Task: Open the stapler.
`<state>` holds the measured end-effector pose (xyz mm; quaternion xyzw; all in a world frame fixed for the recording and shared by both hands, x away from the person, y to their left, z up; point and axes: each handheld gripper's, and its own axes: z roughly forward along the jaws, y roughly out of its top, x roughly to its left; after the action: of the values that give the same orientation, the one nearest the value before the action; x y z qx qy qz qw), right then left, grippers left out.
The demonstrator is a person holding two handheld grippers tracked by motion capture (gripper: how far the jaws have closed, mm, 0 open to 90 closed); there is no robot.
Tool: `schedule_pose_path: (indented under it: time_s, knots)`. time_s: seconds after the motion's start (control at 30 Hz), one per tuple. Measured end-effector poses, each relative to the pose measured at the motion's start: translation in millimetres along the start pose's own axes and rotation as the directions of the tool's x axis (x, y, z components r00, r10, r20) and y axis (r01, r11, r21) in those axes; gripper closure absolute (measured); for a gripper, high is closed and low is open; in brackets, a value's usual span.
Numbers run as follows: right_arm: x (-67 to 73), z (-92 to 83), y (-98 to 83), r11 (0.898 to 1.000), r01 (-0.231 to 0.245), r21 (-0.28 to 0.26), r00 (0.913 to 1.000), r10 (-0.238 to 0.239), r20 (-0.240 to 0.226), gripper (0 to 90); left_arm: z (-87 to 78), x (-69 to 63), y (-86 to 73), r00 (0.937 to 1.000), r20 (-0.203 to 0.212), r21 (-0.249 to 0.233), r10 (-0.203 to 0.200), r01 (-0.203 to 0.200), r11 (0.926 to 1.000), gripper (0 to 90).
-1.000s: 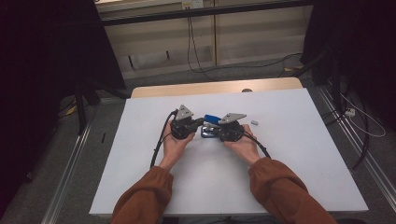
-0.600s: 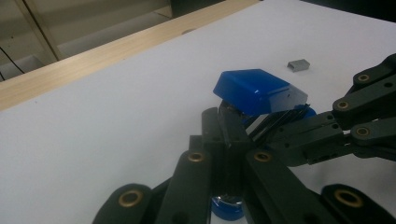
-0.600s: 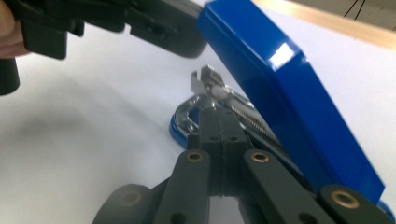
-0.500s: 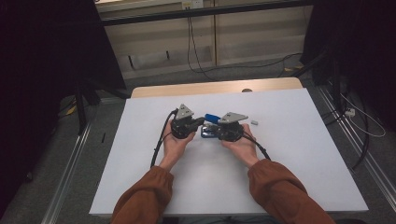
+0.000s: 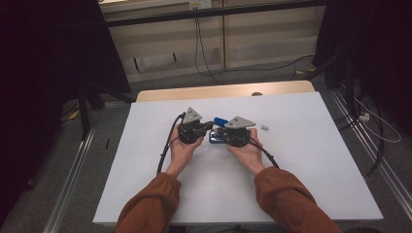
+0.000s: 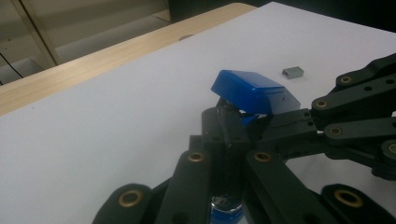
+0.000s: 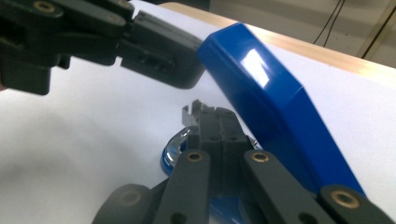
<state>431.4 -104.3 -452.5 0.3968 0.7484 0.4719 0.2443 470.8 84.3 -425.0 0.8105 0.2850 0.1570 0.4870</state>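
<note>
The white surface (image 5: 301, 184) spreads out on every side of the two grippers, with a strip of bare wood along its far edge beyond them. The person's forearms in rust-brown sleeves (image 5: 150, 206) come up from the near edge, each hand wrapped around one gripper.

The left gripper (image 5: 210, 127) and the right gripper (image 5: 219, 136) meet tip to tip near the middle of the surface, each topped by a grey three-cornered plate. Between them sits a blue stapler (image 5: 219, 121), its lid tilted up and open.

In the left gripper view the jaws are drawn together on a thin metal part of the stapler (image 6: 254, 91), just under the raised blue lid. In the right gripper view the jaws are closed tight together over the stapler's (image 7: 275, 107) lower part, with its shiny metal end showing at their tips and the blue lid rising just to their right; the left gripper (image 7: 187, 63) reaches in from above, touching the lid's tip.

A small grey block of staples (image 5: 265, 127) lies on the surface, just beyond the right gripper's outer side, apart from both.
</note>
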Motion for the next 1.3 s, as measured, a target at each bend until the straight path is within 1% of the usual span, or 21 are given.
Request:
schedule_pose_path:
  time_s: [0.1, 0.2, 0.23, 0.3, 0.33, 0.37, 0.4, 0.53, 0.63, 0.67, 0.83, 0.9, 0.97, 1.07, 1.3]
  knots:
    - [1.3, 1.7, -1.4, 1.000, 0.004, 0.003, 1.0000, -0.004, 0.008, 90.0, 0.7, 1.2, -1.4, 1.0000, 0.003, 0.003, -0.008, 0.008, 1.0000, 90.0]
    - [1.8, 2.8, -1.8, 1.000, 0.007, -0.002, 0.9998, -0.007, 0.017, 90.0, 0.5, 1.2, -1.2, 1.0000, 0.002, 0.005, -0.005, 0.005, 1.0000, 90.0]
    - [2.6, 3.3, -2.1, 1.000, 0.011, -0.003, 0.9997, -0.011, 0.020, 90.0, 1.2, 1.6, -2.3, 0.9999, -0.009, 0.016, -0.006, 0.006, 0.9999, 90.0]
    - [3.0, 3.6, -2.4, 1.000, 0.012, 0.001, 0.9997, -0.012, 0.020, 90.0, 1.5, 2.6, -3.2, 0.9999, -0.010, 0.022, -0.007, 0.007, 0.9997, 90.0]
    - [4.2, 3.8, -3.0, 1.000, 0.019, 0.006, 0.9996, -0.019, 0.022, 90.0, 3.6, 4.8, -6.4, 0.9998, -0.011, 0.041, -0.016, 0.016, 0.9990, 90.0]
    - [4.6, 3.9, -3.0, 1.000, 0.023, 0.004, 0.9994, -0.024, 0.025, 90.0, 3.6, 4.8, -6.4, 0.9998, -0.011, 0.041, -0.016, 0.016, 0.9990, 90.0]
    - [4.7, 3.9, -3.0, 1.000, 0.024, 0.003, 0.9994, -0.024, 0.026, 90.0, 5.5, 4.9, -8.2, 0.9999, -0.009, 0.051, -0.014, 0.014, 0.9986, 90.0]
    - [4.1, 3.8, -2.7, 1.000, 0.025, 0.002, 0.9993, -0.025, 0.027, 90.0, 7.6, 2.2, -7.5, 0.9999, 0.003, 0.042, -0.011, 0.011, 0.9991, 90.0]
    - [3.8, 3.9, -2.8, 0.999, 0.031, 0.009, 0.9992, -0.031, 0.026, 90.0, 10.3, 1.1, -9.1, 1.0000, 0.001, 0.055, -0.003, 0.003, 0.9985, 90.0]
    - [3.6, 3.7, -2.8, 0.999, 0.035, 0.011, 0.9991, -0.035, 0.025, 90.0, 11.0, 0.8, -10.1, 1.0000, 0.000, 0.048, 0.001, -0.001, 0.9988, 90.0]
    - [3.2, 2.3, -2.2, 0.999, 0.040, 0.007, 0.9987, -0.040, 0.030, 90.0, 12.6, 0.1, -10.5, 0.9999, -0.005, 0.049, 0.012, -0.012, 0.9987, 90.0]
    - [3.1, 2.1, -2.1, 0.999, 0.040, 0.006, 0.9986, -0.040, 0.034, 90.0, 12.8, 0.9, -11.1, 0.9999, 0.002, 0.045, 0.010, -0.010, 0.9990, 90.0]
    - [3.1, 2.6, -2.4, 0.999, 0.042, 0.009, 0.9984, -0.043, 0.037, 90.0, 14.4, 1.7, -13.4, 0.9998, 0.000, 0.071, 0.019, -0.019, 0.9973, 90.0]
    - [3.0, 3.4, -3.2, 0.999, 0.048, 0.010, 0.9981, -0.049, 0.038, 90.0, 15.4, 2.7, -15.5, 0.9999, 0.000, 0.069, 0.011, -0.011, 0.9975, 90.0]
    - [3.7, 5.4, -4.2, 0.999, 0.046, 0.006, 0.9980, -0.046, 0.043, 90.0, 16.9, 4.3, -17.7, 0.9999, 0.010, 0.073, -0.002, 0.001, 0.9973, 90.0]
